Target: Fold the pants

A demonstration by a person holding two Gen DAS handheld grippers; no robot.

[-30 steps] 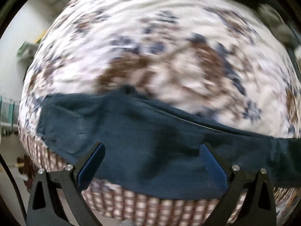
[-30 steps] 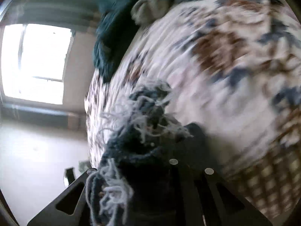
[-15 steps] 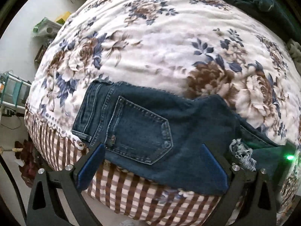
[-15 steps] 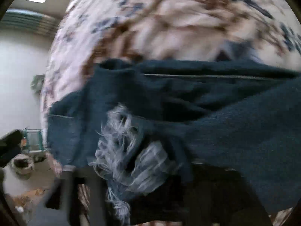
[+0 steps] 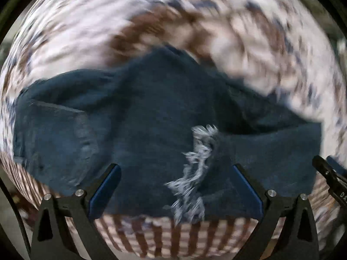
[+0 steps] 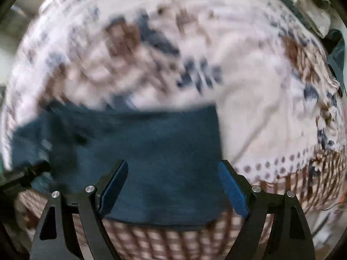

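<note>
Left gripper (image 5: 175, 186) jaws standing spread, nothing pinched; jeans (image 5: 134, 130) lying below and ahead of them, frayed hem (image 5: 195, 173) between jaws.

Right gripper (image 6: 173, 186) jaws having just been opening, now wide, gripping nothing; denim under and between them, its right edge running along right pad.

Jeans' long axis crossing both jaw lines, side to side, along checked bed edge (image 6: 164, 242).

Beyond jeans, floral bedspread (image 5: 108, 21) lying bare.

Both views blurring; pocket detail unclear.
</note>
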